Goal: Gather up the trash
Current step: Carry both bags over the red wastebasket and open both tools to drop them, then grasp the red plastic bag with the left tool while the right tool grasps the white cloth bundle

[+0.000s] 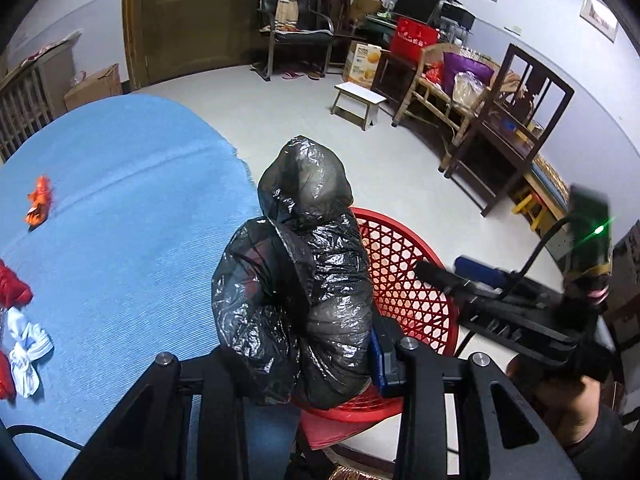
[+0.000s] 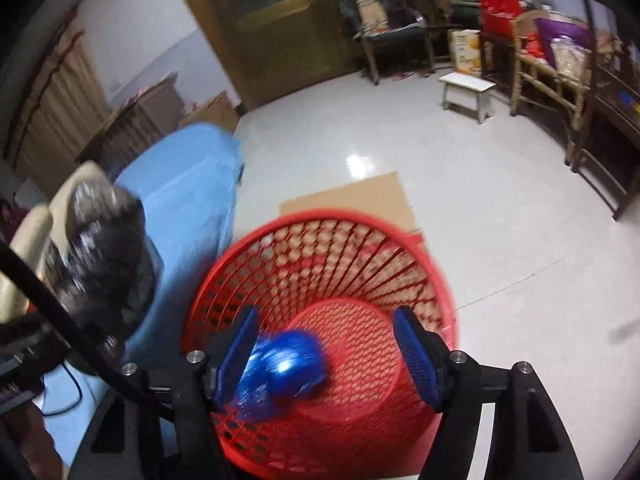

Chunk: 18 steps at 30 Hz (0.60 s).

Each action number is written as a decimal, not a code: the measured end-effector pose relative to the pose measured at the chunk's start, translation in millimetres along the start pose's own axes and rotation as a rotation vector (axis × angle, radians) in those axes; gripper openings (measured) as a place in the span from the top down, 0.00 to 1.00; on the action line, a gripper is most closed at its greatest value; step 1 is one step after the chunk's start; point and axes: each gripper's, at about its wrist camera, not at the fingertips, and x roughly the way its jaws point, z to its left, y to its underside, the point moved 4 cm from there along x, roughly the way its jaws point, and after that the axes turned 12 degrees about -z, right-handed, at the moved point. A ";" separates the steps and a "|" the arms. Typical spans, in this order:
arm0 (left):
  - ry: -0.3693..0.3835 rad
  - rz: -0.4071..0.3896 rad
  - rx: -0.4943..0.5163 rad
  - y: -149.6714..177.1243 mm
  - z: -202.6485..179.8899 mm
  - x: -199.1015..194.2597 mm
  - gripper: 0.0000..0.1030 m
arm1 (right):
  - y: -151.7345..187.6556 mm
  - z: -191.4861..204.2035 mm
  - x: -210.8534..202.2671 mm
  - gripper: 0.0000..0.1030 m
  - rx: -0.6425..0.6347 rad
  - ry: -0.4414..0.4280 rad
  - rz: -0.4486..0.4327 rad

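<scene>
Left gripper (image 1: 320, 356) clamps black bag (image 1: 296, 272) beside red basket (image 1: 404, 280); only right wrist view shows right gripper (image 2: 326, 356) spread over blue wrapper (image 2: 286, 368) in basket

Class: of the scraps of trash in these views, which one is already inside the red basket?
The crumpled blue wrapper: it sits in the red basket, while the orange scrap lies on the blue cloth.

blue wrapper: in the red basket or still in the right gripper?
In the basket. The blue wrapper lies on the red basket floor; the right gripper is open above it, pads apart.
</scene>
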 end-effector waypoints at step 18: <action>-0.099 -0.075 -0.130 11.6 55.3 -45.3 0.22 | -19.2 -6.9 -21.0 0.27 0.064 0.008 -0.084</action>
